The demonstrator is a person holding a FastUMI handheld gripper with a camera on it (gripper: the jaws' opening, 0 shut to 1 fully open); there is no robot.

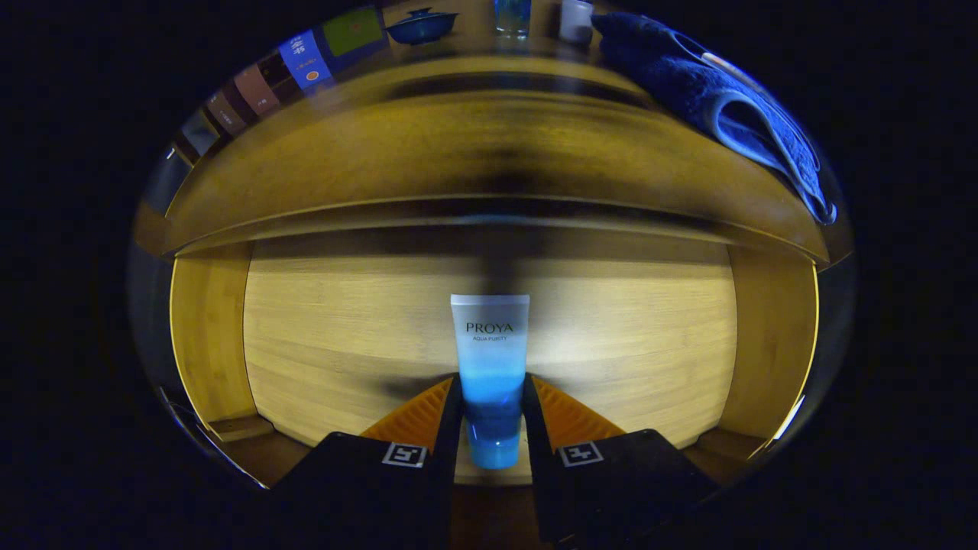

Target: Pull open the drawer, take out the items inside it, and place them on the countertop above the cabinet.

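In the gripper view, the gripper (493, 416) reaches into the open drawer (214, 336) of a wooden cabinet, its two fingers closed narrowly on a tube (490, 367) that stands between them. Both fingers (452, 420) press against the lower, darker blue part of the tube, near its cap end, while the pale upper part rises beyond the fingertips. The tube sits over the light wooden drawer floor, with the drawer's side walls to either side and its back wall behind. Above the drawer runs the countertop (489, 153), with a dark shadow down its middle. On it, at the far edge, stand a dark blue lidded bowl (421, 25), a clear glass (512, 17) and a white cup (575, 20). A blue towel (726, 99) lies over the countertop's right end.
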